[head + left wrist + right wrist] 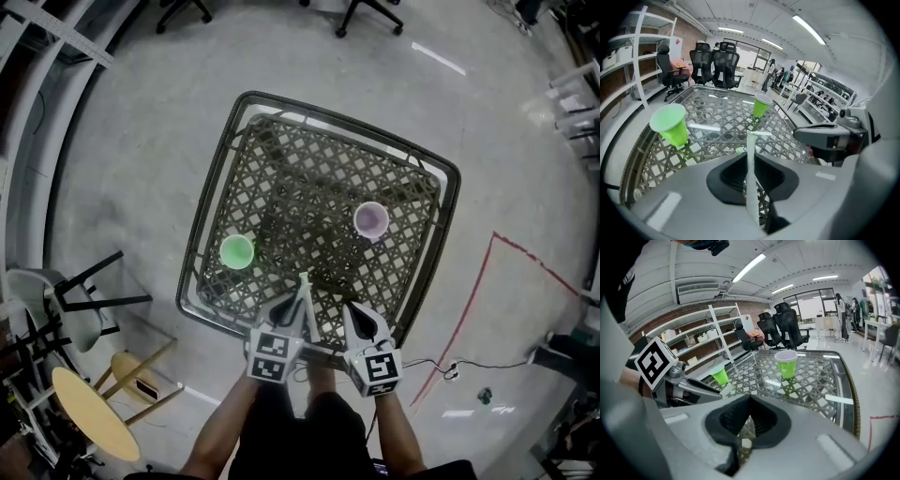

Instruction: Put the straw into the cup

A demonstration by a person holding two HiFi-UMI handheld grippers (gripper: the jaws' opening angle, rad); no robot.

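From the head view, a square glass-topped table with a dark woven lattice under the pane (214,202) stands on a pale polished floor. A green plastic cup (236,250) stands towards its left side, and a second cup with a pale, purplish-looking inside (371,219) stands well apart to the right. At the near edge the left gripper (300,317) is clamped on a thin white straw (304,291), which sticks out over the glass between the two cups and touches neither. The right gripper (355,321) sits just beside it. A round yellow wooden stool (94,412), a red tape line (487,281) and a trailing cable (450,366) lie around the table, and the person's forearms (220,427) are cut off at the bottom. In the left gripper view the black pads pinch the straw (751,143) upright. Its lower end is lost behind the gripper's grey body, which also covers the near table edge. The green plastic cup (671,124) is ahead to the left and the second cup (761,104) further back. The right gripper (829,136) blocks the right side, and black office chairs (715,63) stand beyond. I cannot tell whether the pale streaks on the glass are reflections or objects. In the right gripper view the jaws are pressed together with nothing between them. The second cup (786,363) is ahead, the green plastic cup (720,376) is small at the left, and the left gripper's marker cube (655,363) hides part of the white shelving (693,341).
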